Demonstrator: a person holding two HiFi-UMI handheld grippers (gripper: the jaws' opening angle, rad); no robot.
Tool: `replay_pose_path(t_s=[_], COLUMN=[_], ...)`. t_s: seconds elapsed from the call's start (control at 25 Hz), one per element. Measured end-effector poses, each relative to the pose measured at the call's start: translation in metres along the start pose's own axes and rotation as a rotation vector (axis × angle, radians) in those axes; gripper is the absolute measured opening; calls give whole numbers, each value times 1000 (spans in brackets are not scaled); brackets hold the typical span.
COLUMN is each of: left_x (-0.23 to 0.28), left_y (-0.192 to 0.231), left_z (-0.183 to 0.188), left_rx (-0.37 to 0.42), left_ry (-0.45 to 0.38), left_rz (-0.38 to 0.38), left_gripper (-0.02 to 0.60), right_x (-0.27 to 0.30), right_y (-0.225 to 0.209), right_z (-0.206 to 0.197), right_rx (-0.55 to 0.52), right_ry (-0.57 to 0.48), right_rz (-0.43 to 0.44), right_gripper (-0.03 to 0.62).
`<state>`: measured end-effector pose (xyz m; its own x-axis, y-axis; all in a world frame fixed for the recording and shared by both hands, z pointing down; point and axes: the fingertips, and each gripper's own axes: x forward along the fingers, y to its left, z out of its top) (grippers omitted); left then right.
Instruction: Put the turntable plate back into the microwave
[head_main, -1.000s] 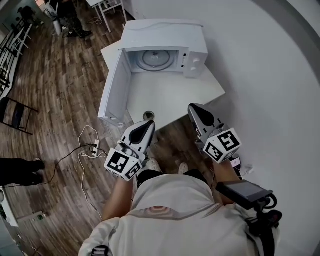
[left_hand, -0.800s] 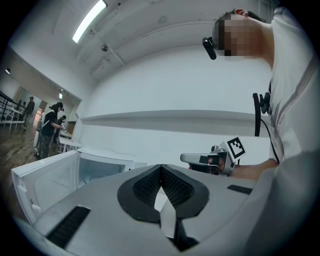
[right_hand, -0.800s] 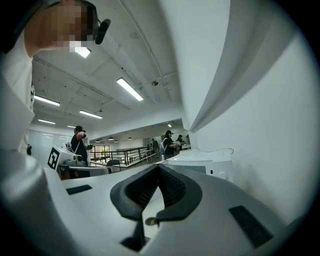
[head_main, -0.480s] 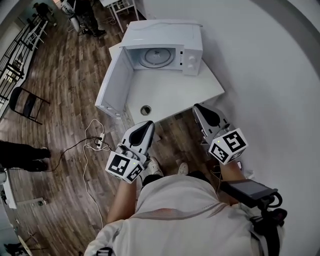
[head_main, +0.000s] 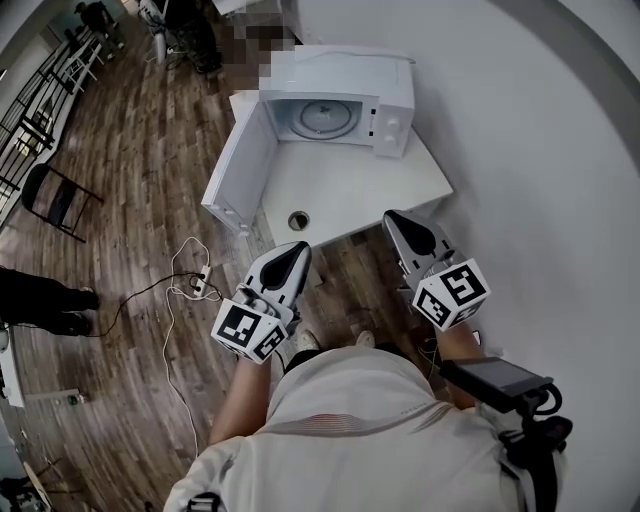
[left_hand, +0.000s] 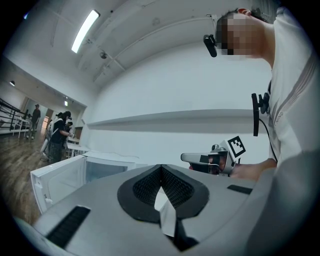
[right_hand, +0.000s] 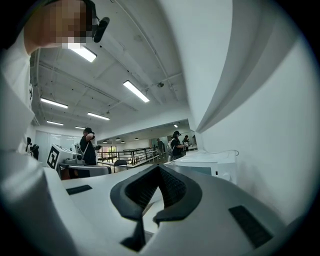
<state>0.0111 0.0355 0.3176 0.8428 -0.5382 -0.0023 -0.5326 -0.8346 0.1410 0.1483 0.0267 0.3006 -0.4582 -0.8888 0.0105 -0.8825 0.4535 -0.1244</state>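
Here, the turntable plate (head_main: 325, 118), a round, pale grey, smooth-looking disc, lies flat inside the microwave (head_main: 340, 65), at twelve o'clock in the head view. The microwave is a smooth white box, and its door (head_main: 238, 170) hangs open toward eight o'clock. It stands on a flat white table (head_main: 370, 190) with a small round hole (head_main: 297, 220). The left gripper (head_main: 298, 249), at seven o'clock, and the right gripper (head_main: 393, 220), at five o'clock, both have ribbed black jaws pressed together, well apart from the plate. Below lies a dark wood-plank floor (head_main: 120, 230).
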Motion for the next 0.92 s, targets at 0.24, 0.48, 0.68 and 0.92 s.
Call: replay_pose_path(t_s=[0.24,0.48,0.68,0.92], left_x=[-11,-17,-17,-19], left_y=[13,21,24,28], left_z=[-4,-3,-4,-7], left_rx=[-3,-8,-19,-20], left_ry=[-5,-2,-2,2], left_rz=[-23,-41,-55,-57], left_gripper=[11,11,11,11], right_x=[12,19,23,25], right_y=[17,25,26,28], right_z=[2,0,-1,-7], right_rx=[-13,-14,-20,-17], right_ry=[-7,1,5,14], right_rz=[-10,-32,-46,-51], right_gripper=[5,5,5,5])
